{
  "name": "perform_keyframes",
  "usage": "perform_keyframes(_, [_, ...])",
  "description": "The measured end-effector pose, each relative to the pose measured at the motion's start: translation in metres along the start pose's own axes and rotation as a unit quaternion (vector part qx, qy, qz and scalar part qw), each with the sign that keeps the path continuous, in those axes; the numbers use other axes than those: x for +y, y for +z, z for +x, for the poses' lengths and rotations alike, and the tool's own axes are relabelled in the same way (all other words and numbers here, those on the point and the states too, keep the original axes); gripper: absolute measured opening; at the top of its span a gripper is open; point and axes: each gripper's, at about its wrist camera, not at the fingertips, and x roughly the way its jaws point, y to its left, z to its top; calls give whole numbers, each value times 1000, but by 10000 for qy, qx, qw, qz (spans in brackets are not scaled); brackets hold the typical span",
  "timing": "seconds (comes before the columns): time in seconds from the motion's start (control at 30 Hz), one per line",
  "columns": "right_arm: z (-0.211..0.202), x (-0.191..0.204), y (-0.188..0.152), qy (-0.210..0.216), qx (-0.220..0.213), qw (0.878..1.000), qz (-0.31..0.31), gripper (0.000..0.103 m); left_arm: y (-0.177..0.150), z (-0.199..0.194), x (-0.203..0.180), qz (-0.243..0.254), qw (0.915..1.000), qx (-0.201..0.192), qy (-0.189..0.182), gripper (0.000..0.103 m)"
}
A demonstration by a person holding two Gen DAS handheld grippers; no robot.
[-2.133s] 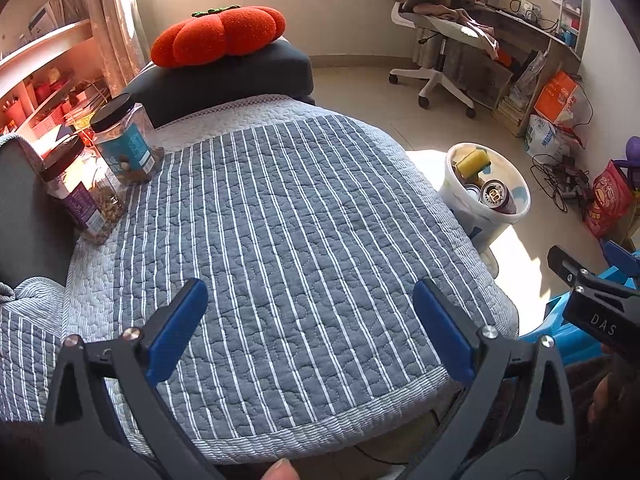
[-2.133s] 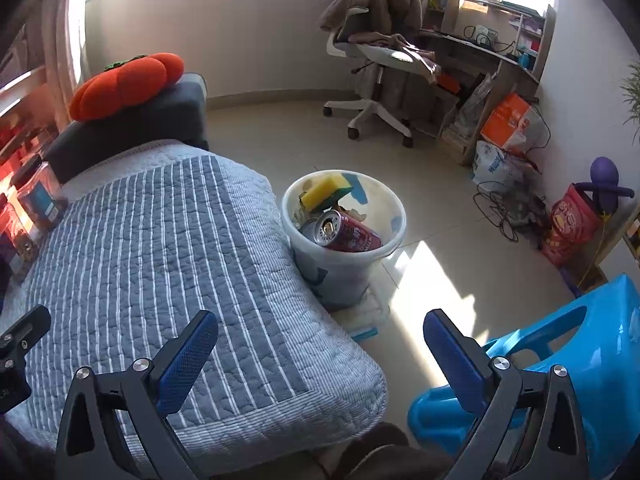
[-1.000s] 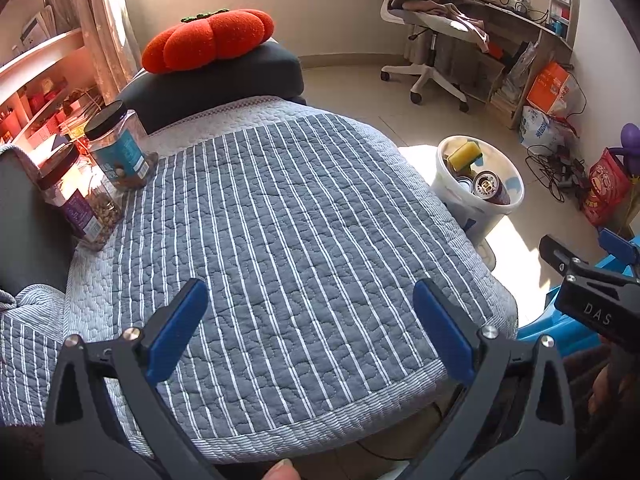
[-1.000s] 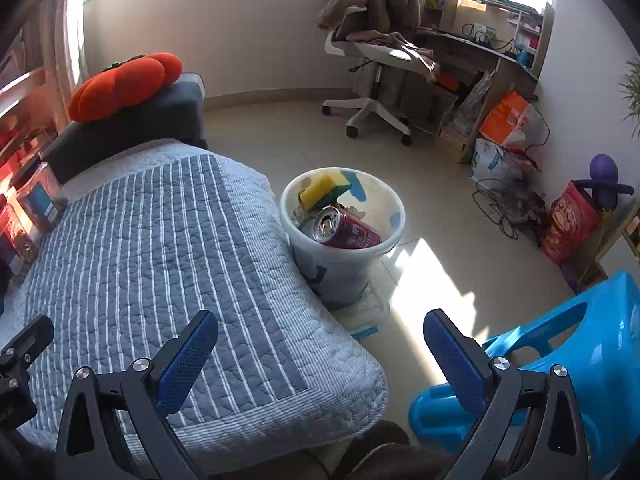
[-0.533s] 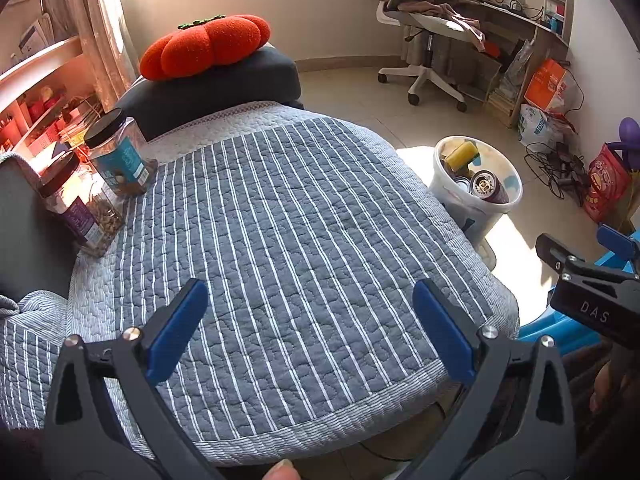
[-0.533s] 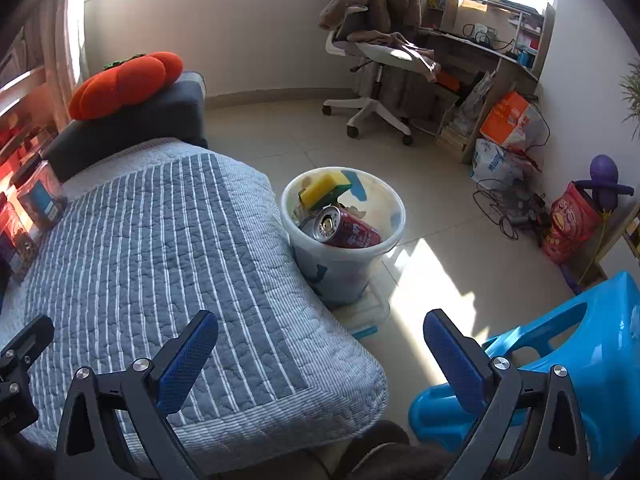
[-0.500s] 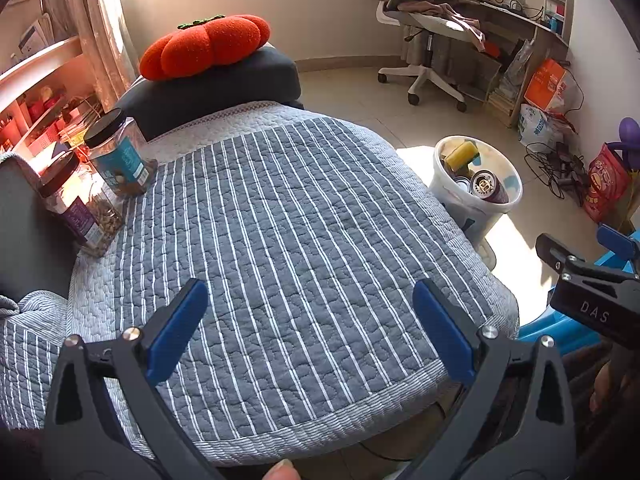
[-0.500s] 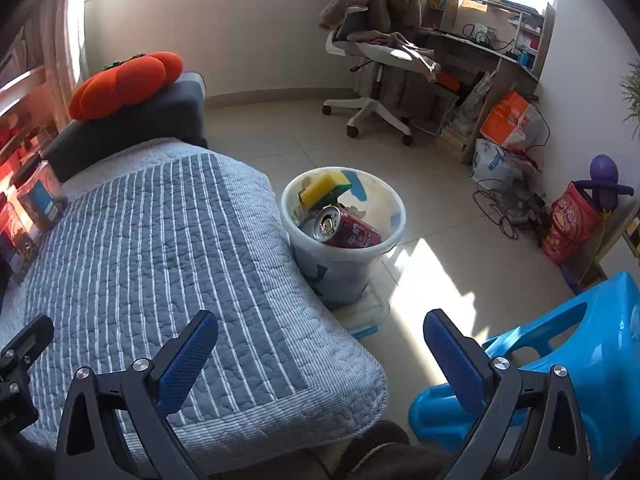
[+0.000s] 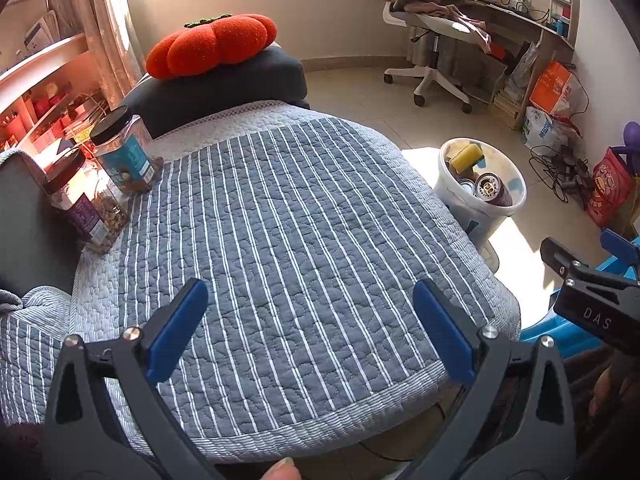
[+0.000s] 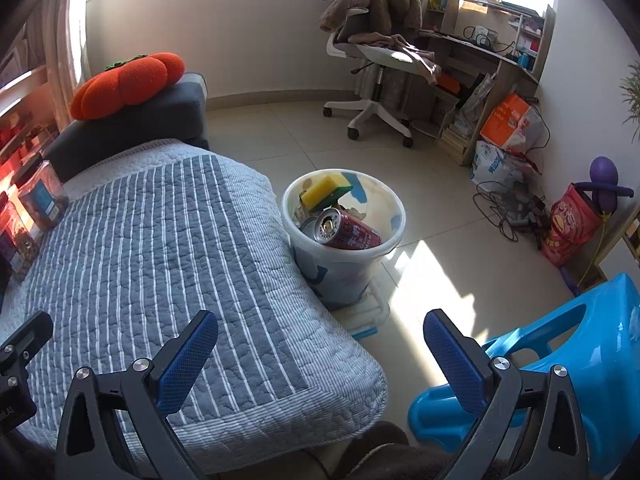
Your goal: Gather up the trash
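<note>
- Trash sits inside the white bucket on the floor, touching the quilt edge: a red can lies tilted beside a yellow sponge.
- Left gripper hangs above the striped quilt, jaws spread wide, grasping nothing.
- Right gripper hangs over the quilt corner, likewise released and empty.
- Two jars stand upright at the far quilt edge; judged stored goods, not trash.
- Quilt surface shows no loose litter, so collection appears complete.

I am seeing: quilt, grey with white stripes; bucket, white with blue patches; can, red; sponge, yellow, perhaps green-backed; cushion, orange; stool, blue.
</note>
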Motion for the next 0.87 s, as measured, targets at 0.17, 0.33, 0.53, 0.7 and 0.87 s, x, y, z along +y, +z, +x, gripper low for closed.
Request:
perform_keyframes(0.17, [0,0,0,0,-3,10000,-5,103,-1,0,-2,28,10000,39,3,102])
perform_keyframes(0.33, [0,0,0,-4,-3,10000,-9,103,-1,1,-3,61,9999,86,-25,102])
perform_keyframes(0.53, [-1,-2,1,3,-2,10000,-21,103,-1,3,-3,61,9999,116,-30,102])
perform_keyframes(0.7, [-1,-2,0,10,10,10000,-21,103,-1,2,-3,80,9998,114,-105,102])
perform_keyframes(0.87, [5,2,0,11,102,9999,-80,103,8,5,6,109,9997,190,-134,102])
